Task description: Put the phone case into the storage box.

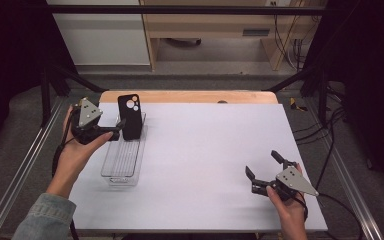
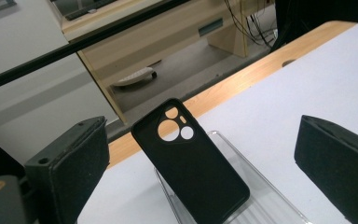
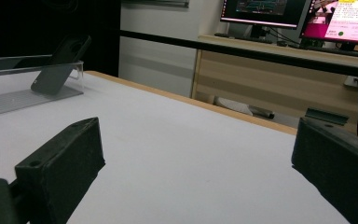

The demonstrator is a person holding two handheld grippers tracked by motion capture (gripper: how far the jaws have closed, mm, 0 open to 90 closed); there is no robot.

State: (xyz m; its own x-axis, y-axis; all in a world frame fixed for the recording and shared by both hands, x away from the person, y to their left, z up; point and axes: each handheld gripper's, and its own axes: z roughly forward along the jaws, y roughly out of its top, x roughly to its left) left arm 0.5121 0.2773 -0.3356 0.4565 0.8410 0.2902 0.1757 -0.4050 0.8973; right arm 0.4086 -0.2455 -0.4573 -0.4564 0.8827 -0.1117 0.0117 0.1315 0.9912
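We saw a black phone case (image 1: 131,116) leaning upright in the far end of a clear plastic tray (image 1: 122,162) on the white table (image 1: 205,150). The left gripper (image 1: 116,131) sat just beside the case; the right gripper (image 1: 263,164) rested well apart, jaws spread.

matt black phone case (image 2: 193,175); clear glossy ribbed plastic tray (image 1: 122,162); matt white table (image 1: 205,165).

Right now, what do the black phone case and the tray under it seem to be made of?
Phone case: likely soft matte plastic or silicone; its black surface shows almost no shine. Tray: clear hard plastic, probably acrylic; the white table shows through its walls, and its floor looks ribbed.
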